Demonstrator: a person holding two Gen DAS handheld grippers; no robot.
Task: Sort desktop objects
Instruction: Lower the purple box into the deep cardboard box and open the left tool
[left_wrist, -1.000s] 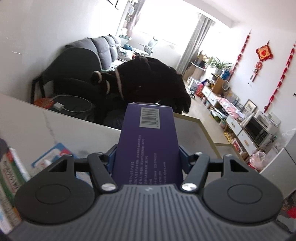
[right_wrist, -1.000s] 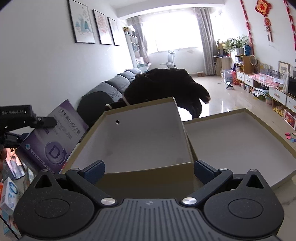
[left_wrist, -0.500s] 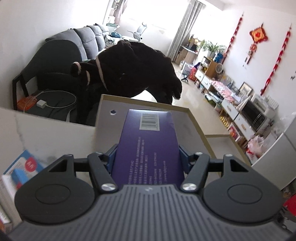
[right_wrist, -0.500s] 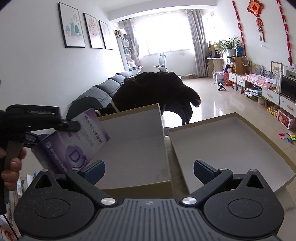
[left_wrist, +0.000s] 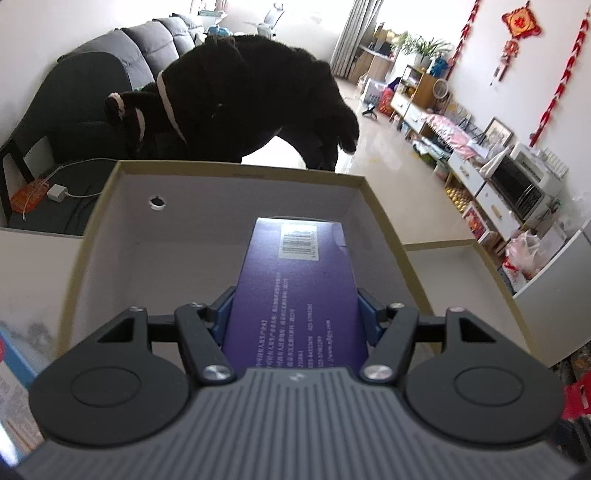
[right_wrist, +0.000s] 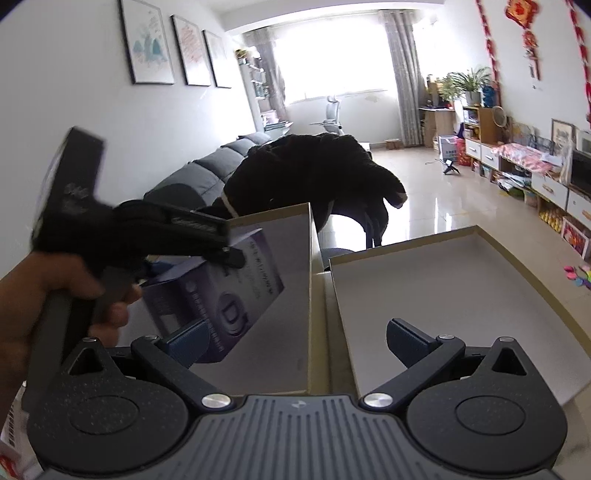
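My left gripper (left_wrist: 295, 310) is shut on a purple box (left_wrist: 295, 288) with a barcode on its far end. It holds the box inside the left cardboard box (left_wrist: 236, 173), above its white floor. In the right wrist view the left gripper (right_wrist: 236, 251) and the hand holding it come in from the left, with the purple box (right_wrist: 229, 306) tilted over the left cardboard box (right_wrist: 308, 295). My right gripper (right_wrist: 295, 339) is open and empty, over the wall between the left box and the shallow right tray (right_wrist: 443, 280).
Small product boxes (left_wrist: 11, 387) lie on the table at the left edge. A black coat (left_wrist: 251, 92) hangs over a chair behind the table, with a grey sofa (left_wrist: 122, 62) beyond. The table's right edge (left_wrist: 554, 280) lies past the tray.
My left gripper has carried the purple box right and forward, from beside the left cardboard box to inside it. My right gripper has shifted right, toward the wall between the two boxes.
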